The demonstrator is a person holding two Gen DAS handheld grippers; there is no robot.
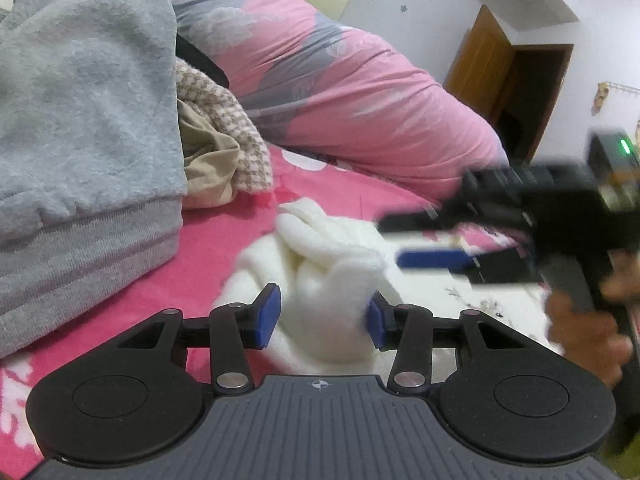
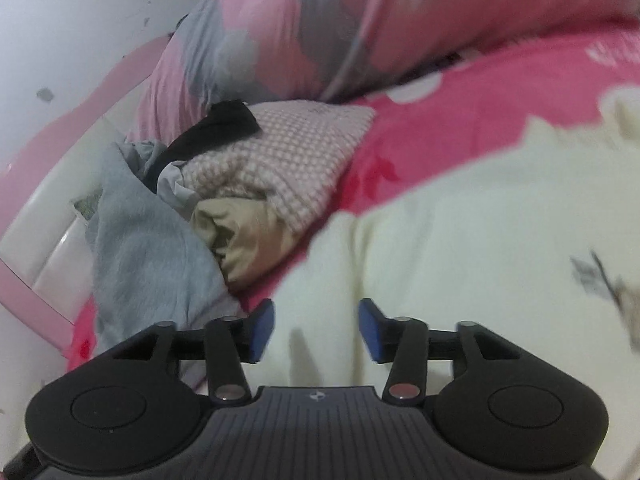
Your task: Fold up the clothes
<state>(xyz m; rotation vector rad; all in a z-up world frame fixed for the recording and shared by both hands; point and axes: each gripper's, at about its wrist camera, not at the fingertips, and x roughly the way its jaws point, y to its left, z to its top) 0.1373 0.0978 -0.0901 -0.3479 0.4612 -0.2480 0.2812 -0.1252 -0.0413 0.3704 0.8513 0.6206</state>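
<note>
The white fleece garment (image 1: 320, 256) lies on the pink bedsheet (image 1: 224, 232), partly bunched into a raised fold near its upper edge and spread flatter toward the near side, where a small grey printed motif shows on the cloth. The left gripper (image 1: 322, 316) is positioned low over this bunched fold, with its blue pads (image 1: 267, 314) spread apart and the fabric mound sitting between them; contact with the right-hand pad appears likely, but the pads are not closed on the cloth. This placement suggests preparation to pinch a raised ridge, which gives a two-finger tool more material to hold than a flat layer would. The right gripper (image 2: 316, 330) hovers over the flat expanse of the same garment, its fingers likewise spread with nothing between them but the cloth surface below; in the left wrist view it appears blurred above the garment, gripped by the person's hand (image 1: 584, 332). Having one tool at each part of the garment is consistent with taking two hold points so that the cloth can be lifted and laid out evenly. Behind the garment, a pile of unfolded clothes waits: a grey sweatshirt (image 1: 88, 120), a houndstooth knit (image 2: 288, 160) and a beige item (image 2: 248, 236), well apart from the working area. A pink-and-grey duvet (image 1: 340, 88) is heaped along the far side of the bed.
</note>
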